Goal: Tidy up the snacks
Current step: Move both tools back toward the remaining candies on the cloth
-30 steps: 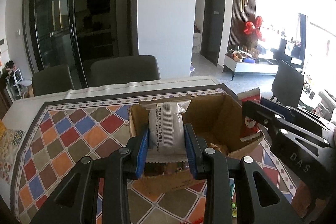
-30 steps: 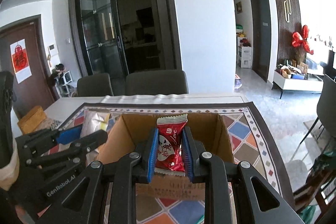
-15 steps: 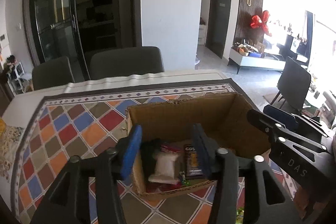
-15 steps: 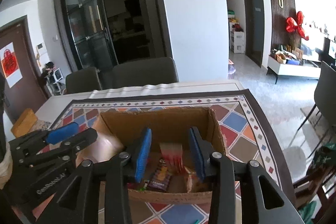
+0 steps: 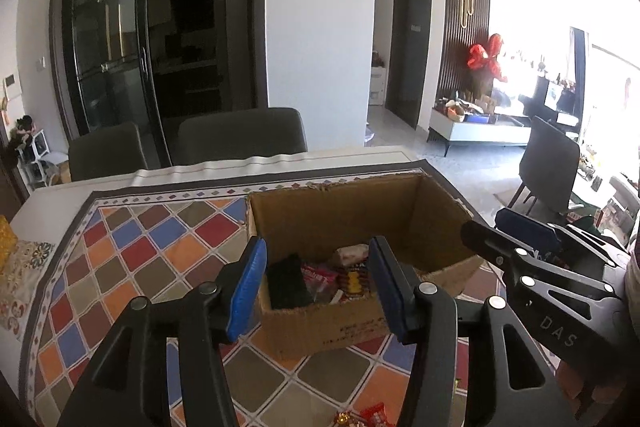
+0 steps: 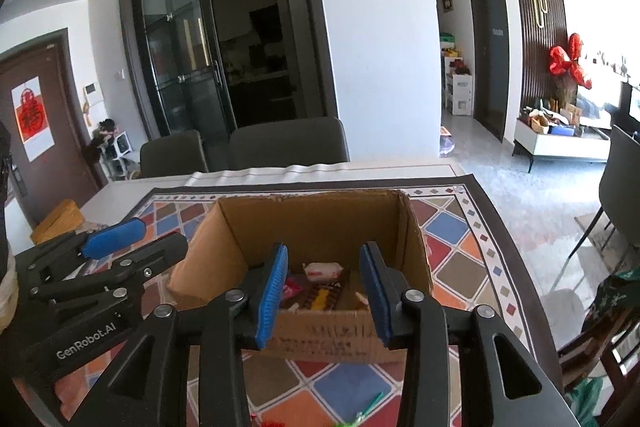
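Observation:
An open cardboard box (image 5: 400, 203) stands on the patterned tablecloth; it also shows in the right wrist view (image 6: 312, 219). Several snack packets (image 5: 340, 275) lie inside it, among them a white packet (image 6: 322, 271) and a black one (image 5: 286, 281). My left gripper (image 5: 318, 291) is open and empty, just above the box's near edge. My right gripper (image 6: 324, 293) is open and empty, also at the near edge. Each gripper shows in the other's view, the right one (image 5: 516, 247) and the left one (image 6: 132, 239).
The colourful tablecloth (image 5: 132, 255) covers the table. Loose snack wrappers (image 5: 368, 415) lie near the front edge, also in the right wrist view (image 6: 368, 403). Two dark chairs (image 5: 240, 135) stand behind the table. A yellow box (image 6: 60, 219) sits at the far left.
Both grippers opened and dropped their packets into the box: the left let go of a white packet, the right a red one. Both then pulled back from the box.

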